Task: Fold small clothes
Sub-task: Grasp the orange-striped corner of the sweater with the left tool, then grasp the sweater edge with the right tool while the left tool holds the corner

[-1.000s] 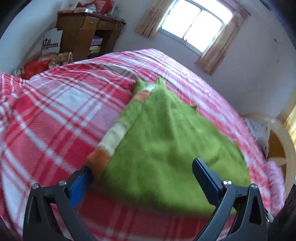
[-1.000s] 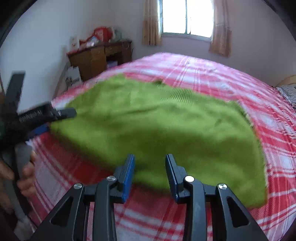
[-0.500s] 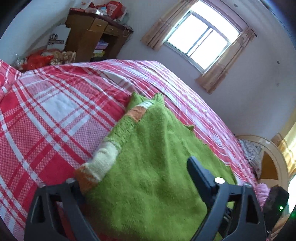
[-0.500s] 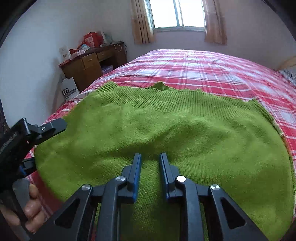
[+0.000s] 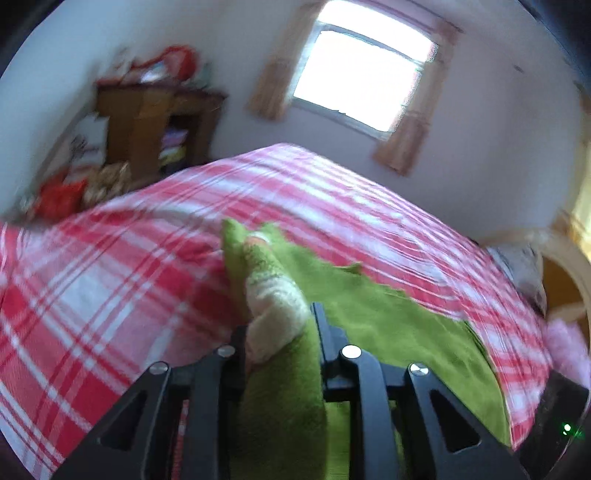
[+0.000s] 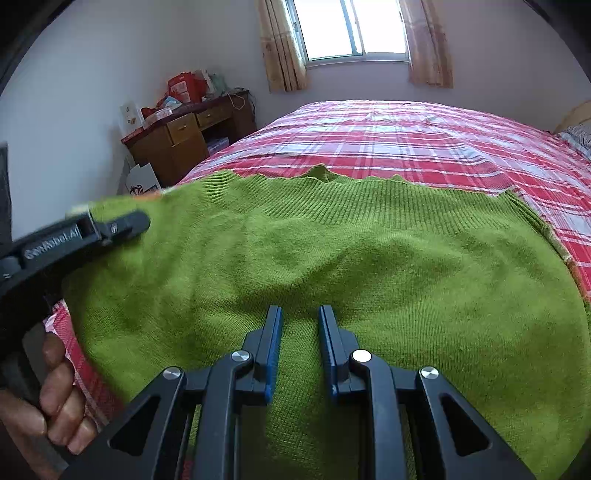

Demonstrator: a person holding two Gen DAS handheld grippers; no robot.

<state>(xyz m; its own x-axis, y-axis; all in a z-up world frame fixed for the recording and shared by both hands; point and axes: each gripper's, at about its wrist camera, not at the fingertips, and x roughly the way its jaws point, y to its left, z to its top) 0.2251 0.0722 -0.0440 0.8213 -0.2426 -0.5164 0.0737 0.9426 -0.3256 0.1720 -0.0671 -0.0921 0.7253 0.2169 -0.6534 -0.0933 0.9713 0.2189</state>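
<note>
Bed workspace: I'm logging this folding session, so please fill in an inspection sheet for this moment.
Surface: bed with a red and white plaid cover.
Job's things: green sweater spread flat; its striped sleeve bunched and raised at one side.
Clutter: nothing seen on the bed besides the sweater.
Grippers: left gripper has just been closing and is clamped on the sleeve; right gripper narrowed over the sweater's near edge, grip cannot be told.
Cables: nothing seen.
Surroundings: wooden desk piled with boxes, curtained window, white bag on the floor.
</note>
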